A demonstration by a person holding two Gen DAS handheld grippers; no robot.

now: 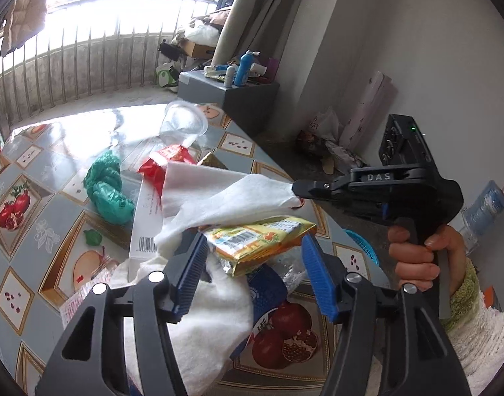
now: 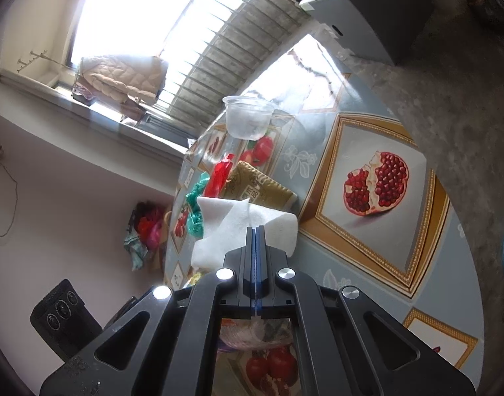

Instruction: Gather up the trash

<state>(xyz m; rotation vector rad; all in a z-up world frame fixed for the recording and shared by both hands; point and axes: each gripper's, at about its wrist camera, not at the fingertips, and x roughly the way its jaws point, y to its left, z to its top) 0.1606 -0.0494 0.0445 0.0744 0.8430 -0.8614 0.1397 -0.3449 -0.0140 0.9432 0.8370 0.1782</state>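
Note:
In the left wrist view my left gripper [image 1: 253, 274] stands open over a pile of trash. A yellow snack packet [image 1: 262, 241] lies between its blue pads [image 1: 191, 274], with a crumpled white tissue [image 1: 205, 323] under them. My right gripper [image 1: 296, 190] comes in from the right, shut on the corner of a white tissue sheet [image 1: 232, 198] that it holds up above the packet. In the right wrist view its jaws [image 2: 255, 229] are pressed together on that tissue sheet [image 2: 219, 231]. A person's hand [image 1: 417, 257] grips its handle.
On the pomegranate-print tablecloth [image 1: 17, 211] lie a green plastic bag [image 1: 108, 188], a red wrapper [image 1: 166, 161], a clear plastic cup [image 1: 184, 125], a gold packet [image 2: 258, 184] and a white barcoded box [image 1: 146, 224]. The table's edge runs along the right, with a blue basket [image 1: 361, 247] on the floor.

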